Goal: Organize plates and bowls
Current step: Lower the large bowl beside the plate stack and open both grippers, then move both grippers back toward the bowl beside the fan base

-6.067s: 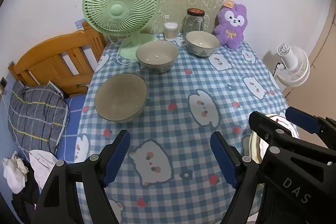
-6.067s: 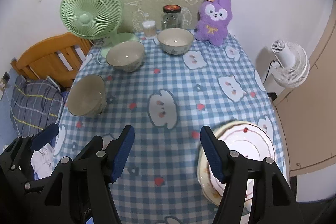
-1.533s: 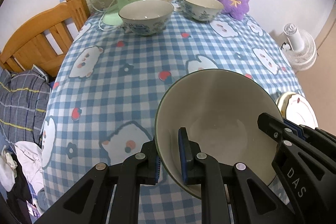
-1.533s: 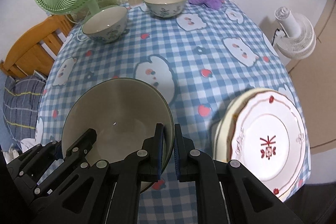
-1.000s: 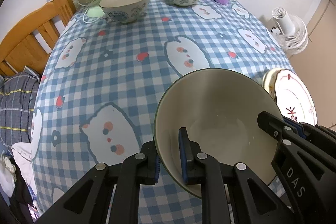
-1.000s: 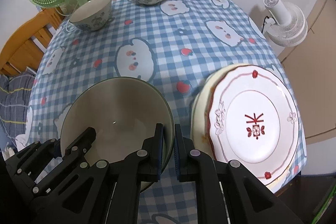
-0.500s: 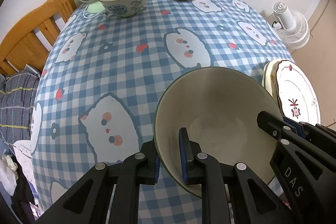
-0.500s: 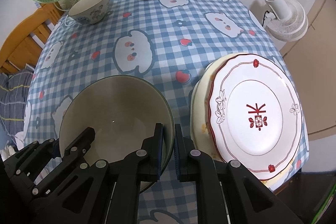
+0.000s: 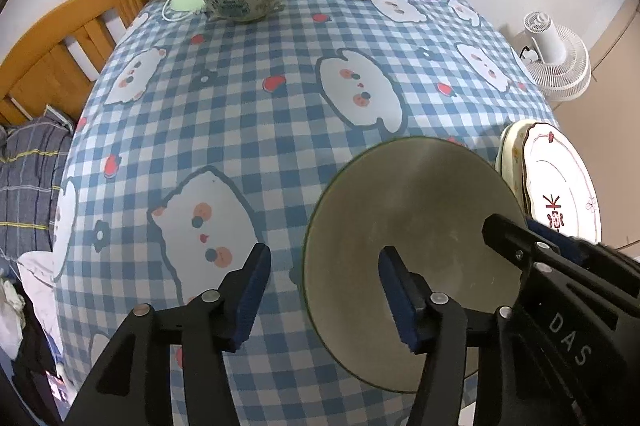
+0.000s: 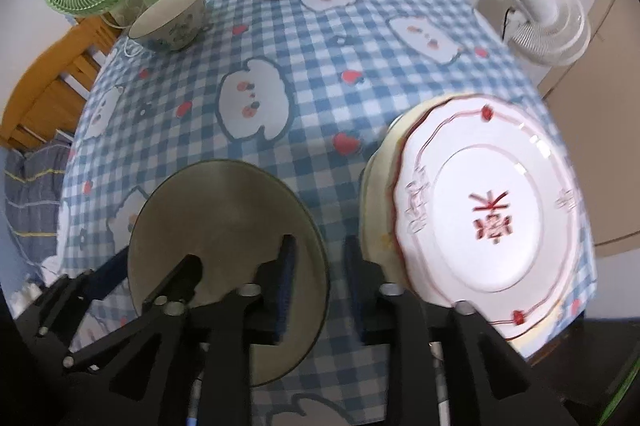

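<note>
Both hand-held grippers, left (image 9: 324,290) & right (image 10: 320,286), are spreading off the green bowl (image 9: 408,222) sitting near the worktop's front edge beside the plates (image 10: 488,210); prob heavy, slick, breakable ceramic, so pinch opposite rims.

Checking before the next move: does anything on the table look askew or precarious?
The stacked plates sit askew at the table's right edge, the red-patterned top plate offset from the cream one beneath. The grey bowl looks upright; nothing spilled.
</note>
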`<act>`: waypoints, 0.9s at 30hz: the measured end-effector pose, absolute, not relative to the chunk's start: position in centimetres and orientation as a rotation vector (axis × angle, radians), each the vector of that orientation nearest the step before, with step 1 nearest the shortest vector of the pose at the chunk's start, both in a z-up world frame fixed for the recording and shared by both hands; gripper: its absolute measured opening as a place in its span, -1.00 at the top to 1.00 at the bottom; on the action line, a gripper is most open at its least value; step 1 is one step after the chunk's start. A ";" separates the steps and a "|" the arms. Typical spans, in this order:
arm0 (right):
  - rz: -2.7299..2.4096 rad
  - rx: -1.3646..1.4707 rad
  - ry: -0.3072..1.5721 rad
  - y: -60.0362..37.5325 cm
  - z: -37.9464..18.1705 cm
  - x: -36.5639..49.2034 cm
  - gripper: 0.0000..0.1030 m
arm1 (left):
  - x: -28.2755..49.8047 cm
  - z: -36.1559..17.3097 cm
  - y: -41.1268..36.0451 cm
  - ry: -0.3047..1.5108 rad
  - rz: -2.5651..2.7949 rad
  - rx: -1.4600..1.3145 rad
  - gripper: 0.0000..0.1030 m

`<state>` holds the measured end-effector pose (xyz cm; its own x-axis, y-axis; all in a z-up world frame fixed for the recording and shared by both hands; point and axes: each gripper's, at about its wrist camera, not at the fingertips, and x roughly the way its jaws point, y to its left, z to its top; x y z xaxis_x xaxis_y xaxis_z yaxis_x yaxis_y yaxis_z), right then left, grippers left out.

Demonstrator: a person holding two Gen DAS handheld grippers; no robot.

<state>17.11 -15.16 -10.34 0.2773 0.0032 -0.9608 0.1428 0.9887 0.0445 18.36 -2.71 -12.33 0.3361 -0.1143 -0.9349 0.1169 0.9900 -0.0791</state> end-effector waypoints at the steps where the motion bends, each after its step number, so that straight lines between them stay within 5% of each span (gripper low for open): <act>1: -0.094 0.131 1.280 -15.1 -10.1 17.1 -0.02 | 18.3 -12.1 -2.6 1.215 -0.152 -0.003 -0.22; 13: -0.101 0.093 1.176 -14.5 -5.3 16.5 -0.41 | 18.0 -8.1 -2.6 1.145 -0.188 -0.011 -0.44; 27: -0.103 0.086 1.038 -13.2 2.0 16.5 -0.48 | 17.5 -1.0 -1.2 1.019 -0.199 -0.036 -0.51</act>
